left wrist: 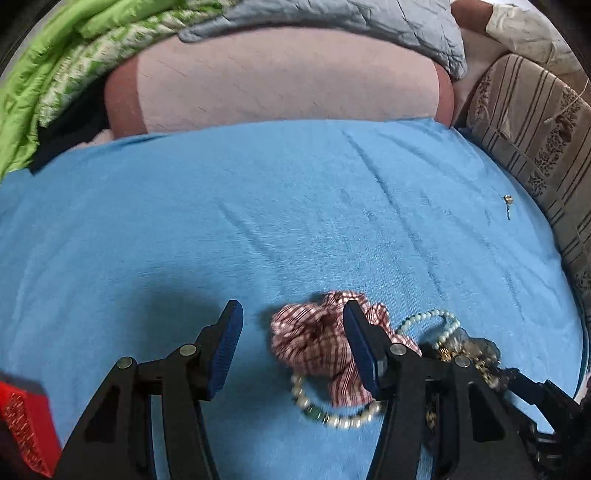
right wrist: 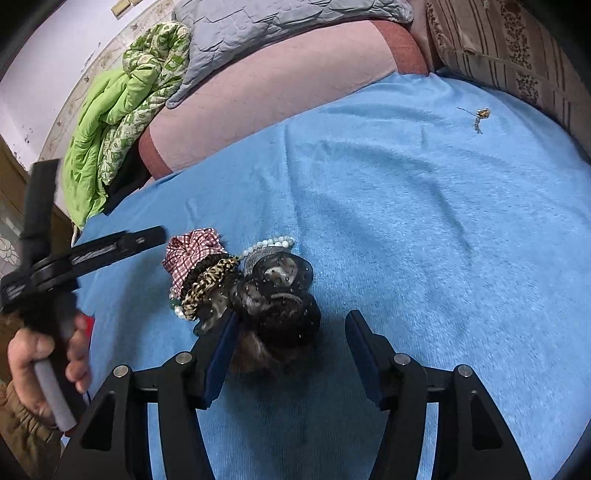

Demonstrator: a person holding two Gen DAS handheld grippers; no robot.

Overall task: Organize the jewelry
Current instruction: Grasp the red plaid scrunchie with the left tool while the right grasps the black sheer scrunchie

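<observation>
Surface: a bed covered by a blue blanket [right wrist: 406,221], with a pink pillow [left wrist: 288,85], a grey quilt [right wrist: 277,18] and a green quilt [right wrist: 122,110] at its far end.
Left hand-held gripper [left wrist: 291,317]: jaws stood partly apart with nothing clamped; its right finger [left wrist: 360,339] overlapped the checked scrunchie [left wrist: 314,339] in the left wrist view, and whether it touched the cloth could not be told.
Right hand-held gripper [right wrist: 290,325]: jaws stood partly apart and empty; the dark mesh hair pieces [right wrist: 280,295] lay just ahead, against its left finger [right wrist: 221,347].
Person: a hand [right wrist: 44,369] gripped the handle of the left tool, seen in the right wrist view.
Pile of jewelry: all bunched together near the front of the blanket, between the two tools.
Count, scrunchies: one red-and-white checked, one leopard-print [right wrist: 208,284], touching each other.
Count, bead bracelets: two, a pale blue-green bracelet [left wrist: 432,321] behind the pile and a pearl bracelet [left wrist: 336,417] partly under the checked scrunchie.
Count, small pieces: one little gold trinket [right wrist: 480,116] lay alone, well apart from the pile, toward the far right.
Other: a red box [left wrist: 26,424] at the left wrist view's lower left edge.
</observation>
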